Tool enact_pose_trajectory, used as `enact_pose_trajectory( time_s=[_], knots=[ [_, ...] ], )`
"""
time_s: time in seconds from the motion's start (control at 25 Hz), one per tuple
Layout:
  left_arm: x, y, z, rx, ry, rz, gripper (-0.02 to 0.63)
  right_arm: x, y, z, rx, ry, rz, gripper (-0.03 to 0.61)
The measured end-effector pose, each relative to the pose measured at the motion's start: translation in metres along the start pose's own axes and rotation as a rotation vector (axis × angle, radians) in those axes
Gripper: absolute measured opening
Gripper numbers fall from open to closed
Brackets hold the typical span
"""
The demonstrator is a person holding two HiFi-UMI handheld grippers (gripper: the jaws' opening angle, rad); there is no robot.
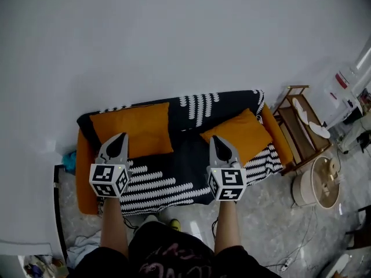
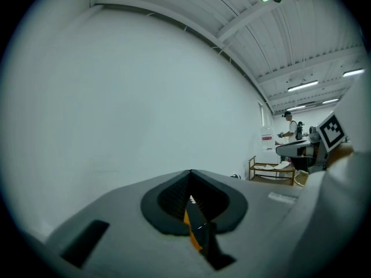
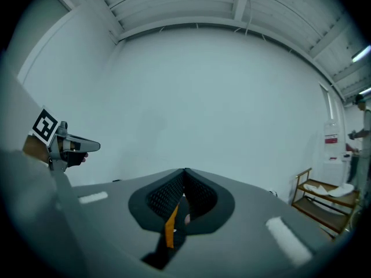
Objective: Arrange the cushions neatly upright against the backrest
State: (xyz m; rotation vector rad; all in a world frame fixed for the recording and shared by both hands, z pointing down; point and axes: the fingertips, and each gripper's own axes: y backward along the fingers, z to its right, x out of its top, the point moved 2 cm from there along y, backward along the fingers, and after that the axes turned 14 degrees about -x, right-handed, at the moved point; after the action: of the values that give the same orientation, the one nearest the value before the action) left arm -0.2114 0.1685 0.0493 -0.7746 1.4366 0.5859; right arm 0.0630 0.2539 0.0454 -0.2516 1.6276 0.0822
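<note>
Two orange cushions lie on a sofa (image 1: 86, 178) with an orange frame and a black-and-white patterned cover. The left cushion (image 1: 134, 130) leans flat against the backrest. Lying askew near the right armrest is the right cushion (image 1: 239, 134), one corner pointing at the backrest. My left gripper (image 1: 120, 136) hovers over the left cushion's lower edge, shut with nothing in it. Just left of the right cushion, my right gripper (image 1: 215, 138) is also shut and empty. Both gripper views face the white wall, with the left gripper (image 2: 190, 179) and right gripper (image 3: 185, 178) showing their jaws closed together.
A low wooden rack (image 1: 300, 131) stands right of the sofa, with a round wooden stool (image 1: 322, 182) in front of it. Blue cloth (image 1: 69, 161) sits by the left armrest. Cables trail on the floor (image 1: 290, 259). A person (image 2: 288, 127) stands far off at a workbench.
</note>
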Motion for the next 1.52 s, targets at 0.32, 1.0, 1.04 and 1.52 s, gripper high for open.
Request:
enact_pose_trajectory(
  time_s=[0.32, 1.0, 1.04, 1.52],
  knots=[
    [-0.003, -0.108, 0.058, -0.307, -0.001, -0.028, 0.002, -0.013, 0.030, 0.086, -0.288, -0.018, -0.044, 0.013],
    [-0.020, -0.253, 0.212, -0.858, -0.023, -0.090, 0.002, -0.049, 0.127, 0.196, -0.789, -0.028, -0.144, 0.013],
    [-0.020, -0.261, 0.226, -0.875, -0.026, -0.094, 0.002, -0.052, 0.131, 0.206, -0.800, -0.028, -0.147, 0.013],
    [-0.044, -0.375, 0.422, -0.895, -0.038, -0.157, 0.002, -0.109, 0.156, 0.409, -0.766, -0.026, -0.206, 0.014]
  ],
)
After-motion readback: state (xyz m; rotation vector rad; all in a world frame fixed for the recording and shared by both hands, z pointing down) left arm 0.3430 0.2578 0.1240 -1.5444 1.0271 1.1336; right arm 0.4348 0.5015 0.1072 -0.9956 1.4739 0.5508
